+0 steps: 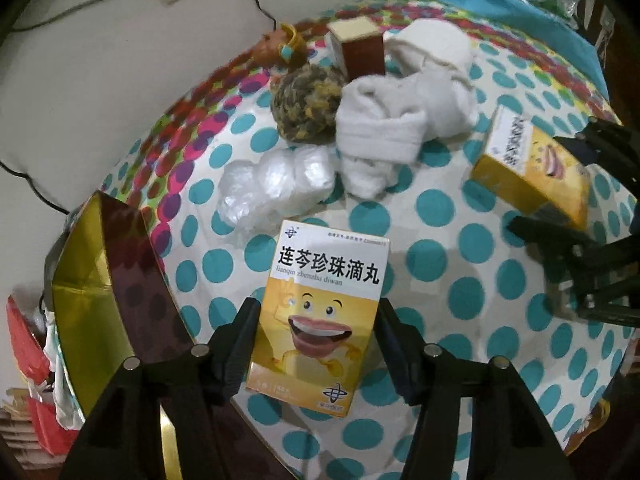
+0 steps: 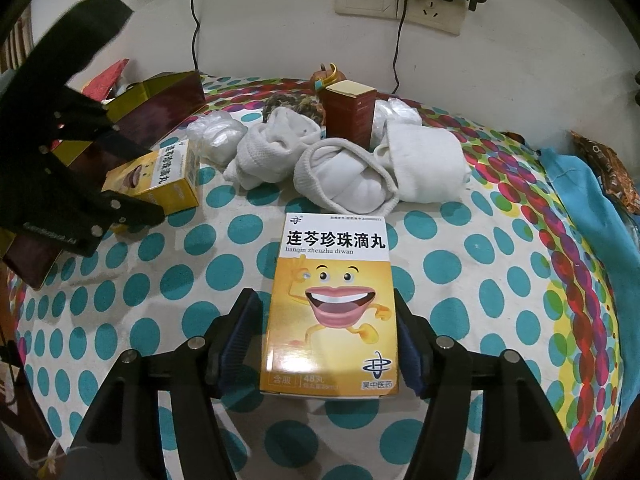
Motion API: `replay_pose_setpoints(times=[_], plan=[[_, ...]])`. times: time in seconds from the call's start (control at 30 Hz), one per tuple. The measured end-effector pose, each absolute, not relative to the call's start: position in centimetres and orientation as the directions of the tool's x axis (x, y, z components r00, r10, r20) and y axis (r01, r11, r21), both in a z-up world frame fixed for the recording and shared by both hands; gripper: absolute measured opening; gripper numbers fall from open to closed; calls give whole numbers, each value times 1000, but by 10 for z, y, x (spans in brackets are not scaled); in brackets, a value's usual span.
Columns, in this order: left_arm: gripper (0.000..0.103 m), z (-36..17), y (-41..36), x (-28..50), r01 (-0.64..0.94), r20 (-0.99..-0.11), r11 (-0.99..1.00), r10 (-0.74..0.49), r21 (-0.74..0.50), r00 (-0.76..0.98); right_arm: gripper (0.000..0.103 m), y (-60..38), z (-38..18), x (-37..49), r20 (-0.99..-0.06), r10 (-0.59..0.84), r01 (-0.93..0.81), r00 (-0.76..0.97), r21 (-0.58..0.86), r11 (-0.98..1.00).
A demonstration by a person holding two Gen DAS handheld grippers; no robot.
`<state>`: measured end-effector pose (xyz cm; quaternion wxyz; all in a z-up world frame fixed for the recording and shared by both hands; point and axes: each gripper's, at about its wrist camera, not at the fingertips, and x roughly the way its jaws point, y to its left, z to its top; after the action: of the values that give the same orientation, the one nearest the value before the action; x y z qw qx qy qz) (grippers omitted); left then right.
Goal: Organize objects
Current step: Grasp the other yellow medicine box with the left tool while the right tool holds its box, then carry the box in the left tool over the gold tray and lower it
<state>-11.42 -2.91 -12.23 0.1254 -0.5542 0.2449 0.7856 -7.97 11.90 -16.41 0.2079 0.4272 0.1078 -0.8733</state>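
Your left gripper [image 1: 318, 336] straddles one yellow medicine box [image 1: 320, 312] lying flat on the dotted tablecloth [image 1: 460, 272]. The box's long axis runs along the fingers and away from the camera, with the white title band at the far end and the cartoon mouth nearer you. The left pad touches the box's left edge and the right pad sits at its right edge, so the jaws look closed on the box, which rests on the cloth.

Your right gripper [image 2: 326, 338] frames a second yellow medicine box [image 2: 330, 304], also flat on the cloth. Its long axis likewise points straight ahead, title band far, small print near. The pads stand right at its long sides; a thin gap shows on the left, so I cannot tell whether they press on it.

From the right wrist view, the left-hand box [image 2: 160, 176] lies turned, with its length running up the picture.

Beyond both boxes lie rolled white socks [image 2: 344, 176], crumpled clear plastic [image 1: 276, 184], a yarn ball [image 1: 306, 108] and an upright brown carton [image 2: 350, 114]. An open gold-lined case [image 1: 100, 288] sits at the table's left edge.
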Motion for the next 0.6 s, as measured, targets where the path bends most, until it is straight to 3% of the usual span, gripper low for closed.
replay_pose_setpoints(times=[0.17,0.3,0.6], plan=[[59,-97,-34,-92,-383,-914,-898,-47,215,-402,61,119,-164,-79,-791,-271,455,-549,-11,-890],[59,-74,-45,-68,-299,-891,-931,-56,209,-450,48,120,-163,-79,-787,-268,450,-555,-14,-893],[59,-50,-108,-38,-57,-860,-977,-151,204,-488,48,120,-162,-79,-786,-263,449,-560,-20,-893]])
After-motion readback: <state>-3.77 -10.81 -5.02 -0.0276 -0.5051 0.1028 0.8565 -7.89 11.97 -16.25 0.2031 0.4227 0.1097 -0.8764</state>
